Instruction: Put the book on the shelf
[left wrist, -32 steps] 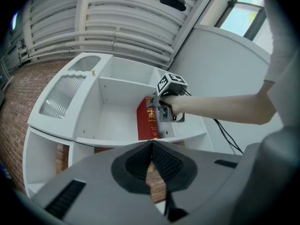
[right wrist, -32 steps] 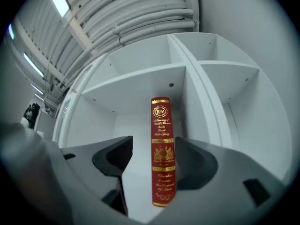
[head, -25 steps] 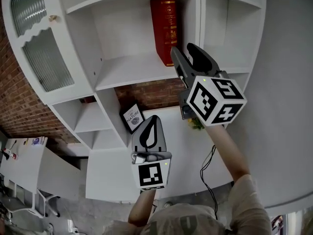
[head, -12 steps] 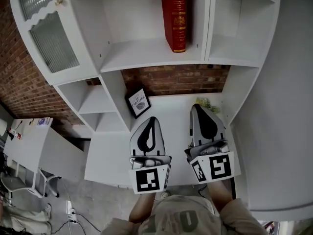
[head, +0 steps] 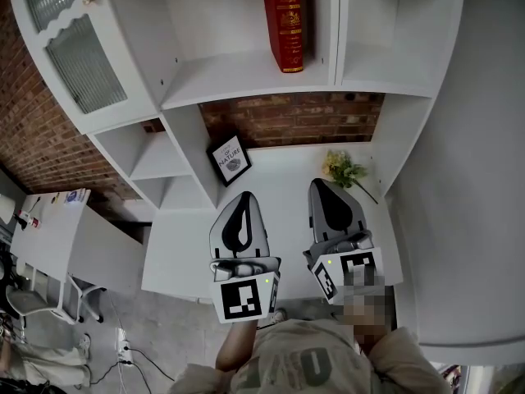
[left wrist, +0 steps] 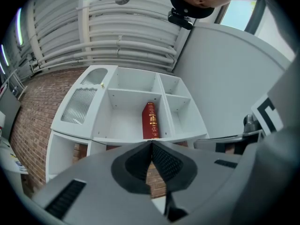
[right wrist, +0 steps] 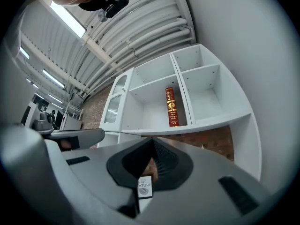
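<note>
Now both pairs of jaws are pressed together with nothing between them. The left gripper (head: 244, 202) and right gripper (head: 322, 189) hang side by side at the counter's (head: 283, 183) front edge. The book (head: 283, 19) stands upright on the shelf (head: 238, 84) above, toward the right side of its compartment.

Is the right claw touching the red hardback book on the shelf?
Apart. The head view shows the right claw low over the white desk, clear below the upright red hardback book.
</note>
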Motion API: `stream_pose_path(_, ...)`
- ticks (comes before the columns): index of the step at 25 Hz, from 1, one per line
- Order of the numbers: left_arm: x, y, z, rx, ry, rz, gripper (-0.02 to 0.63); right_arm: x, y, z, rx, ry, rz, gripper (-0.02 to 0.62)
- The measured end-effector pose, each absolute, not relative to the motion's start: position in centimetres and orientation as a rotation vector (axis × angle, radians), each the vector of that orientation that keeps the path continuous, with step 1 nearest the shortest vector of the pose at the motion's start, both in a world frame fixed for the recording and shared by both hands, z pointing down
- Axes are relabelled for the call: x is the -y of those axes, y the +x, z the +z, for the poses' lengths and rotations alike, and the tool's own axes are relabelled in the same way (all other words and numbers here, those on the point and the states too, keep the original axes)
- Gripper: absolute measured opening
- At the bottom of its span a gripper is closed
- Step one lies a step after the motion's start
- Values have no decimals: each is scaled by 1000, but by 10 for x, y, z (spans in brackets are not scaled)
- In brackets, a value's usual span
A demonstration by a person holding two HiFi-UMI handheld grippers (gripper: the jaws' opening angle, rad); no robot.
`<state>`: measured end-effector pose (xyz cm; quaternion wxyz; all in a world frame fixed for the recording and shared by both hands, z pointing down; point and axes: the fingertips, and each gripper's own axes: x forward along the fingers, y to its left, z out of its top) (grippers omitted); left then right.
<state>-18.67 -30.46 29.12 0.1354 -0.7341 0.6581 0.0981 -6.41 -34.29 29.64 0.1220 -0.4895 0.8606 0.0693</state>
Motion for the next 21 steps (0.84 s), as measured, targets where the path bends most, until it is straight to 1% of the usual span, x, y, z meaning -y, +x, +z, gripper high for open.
stream_pose_path(7,298,-182,283,-1885,-2121,276,12,339,-48,291,-2485,-1452,198,17)
stream_pose_path(21,295,-174,271,-1846,-2135,290,12,332,-45,286,-2490,-1471,239,15)
